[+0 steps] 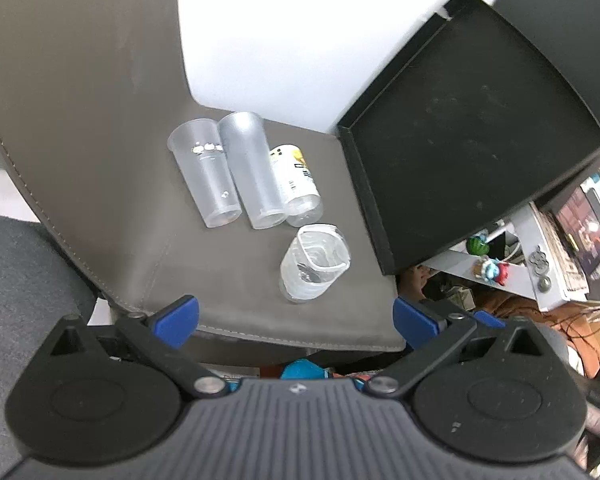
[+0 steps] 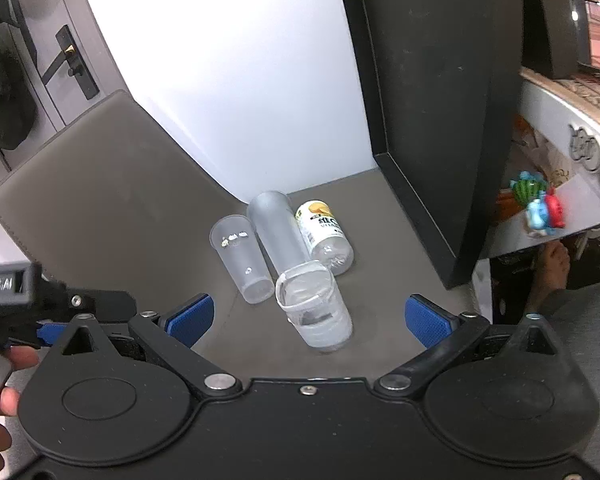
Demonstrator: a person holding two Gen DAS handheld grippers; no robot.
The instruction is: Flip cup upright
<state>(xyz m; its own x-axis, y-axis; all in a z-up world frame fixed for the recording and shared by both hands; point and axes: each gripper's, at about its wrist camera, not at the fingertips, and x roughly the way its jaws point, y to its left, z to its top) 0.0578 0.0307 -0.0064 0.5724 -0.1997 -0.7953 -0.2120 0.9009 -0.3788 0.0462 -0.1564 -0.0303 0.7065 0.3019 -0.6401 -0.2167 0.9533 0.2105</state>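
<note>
While both hand-held grippers hover with blue pads spread apart and nothing between them, left hand-held gripper (image 1: pixel 296 320) and right hand-held gripper (image 2: pixel 310 316), the grey leathery worktop (image 1: pixel 100 200) carries a black rigid tray (image 1: pixel 460 152), three clear cylinders lying side by side, and nearest, the crumpled transparent cup (image 1: pixel 314 264) standing mouth-up, apart from them.

Blurred shelf trinkets (image 2: pixel 540 210), unidentifiable.

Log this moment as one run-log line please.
left gripper open, empty | right gripper open, empty | crumpled clear plastic cup upright on grey mat
</note>
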